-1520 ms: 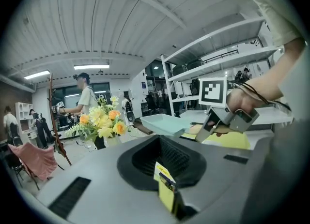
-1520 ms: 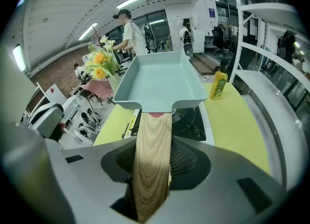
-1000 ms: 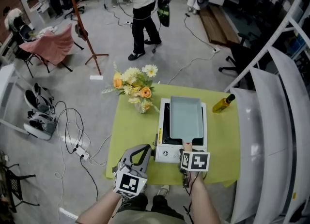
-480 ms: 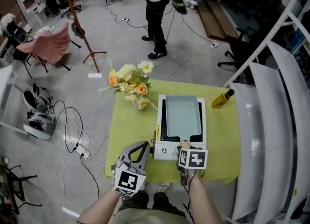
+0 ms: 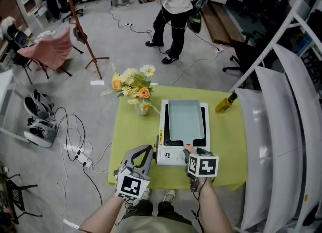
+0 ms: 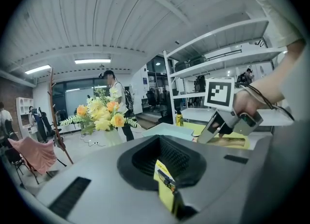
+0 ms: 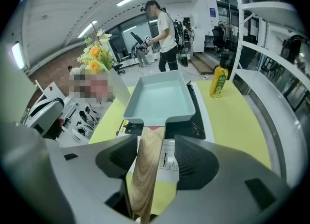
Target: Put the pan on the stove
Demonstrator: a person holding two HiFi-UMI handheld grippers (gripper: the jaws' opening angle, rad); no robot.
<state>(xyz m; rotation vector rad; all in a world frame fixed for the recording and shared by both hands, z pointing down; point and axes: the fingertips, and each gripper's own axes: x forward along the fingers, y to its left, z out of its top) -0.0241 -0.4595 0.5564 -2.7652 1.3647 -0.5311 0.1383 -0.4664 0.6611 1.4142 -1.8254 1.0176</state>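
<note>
A pale blue rectangular pan (image 5: 185, 120) rests on the white table stove (image 5: 168, 154); its wooden handle (image 7: 147, 170) points toward me. My right gripper (image 5: 190, 151) sits at the stove's front edge. Its jaws are opening around the handle, and a gap shows between the handle and the right pad (image 7: 193, 162). In the right gripper view the pan (image 7: 161, 99) lies flat over the black burner top (image 7: 193, 126). My left gripper (image 5: 142, 152) hovers left of the stove front, jaws together, holding nothing. In its own view, my left gripper (image 6: 160, 170) faces the flowers.
A vase of yellow and orange flowers (image 5: 133, 88) stands at the green table's (image 5: 136, 136) back left. An oil bottle (image 5: 225, 103) lies at the back right. White shelving (image 5: 271, 126) runs along the right. A person (image 5: 176, 10) stands beyond the table.
The pan stays flat on the stove and both grippers hold about the same places. The person in the background has walked to the right.
</note>
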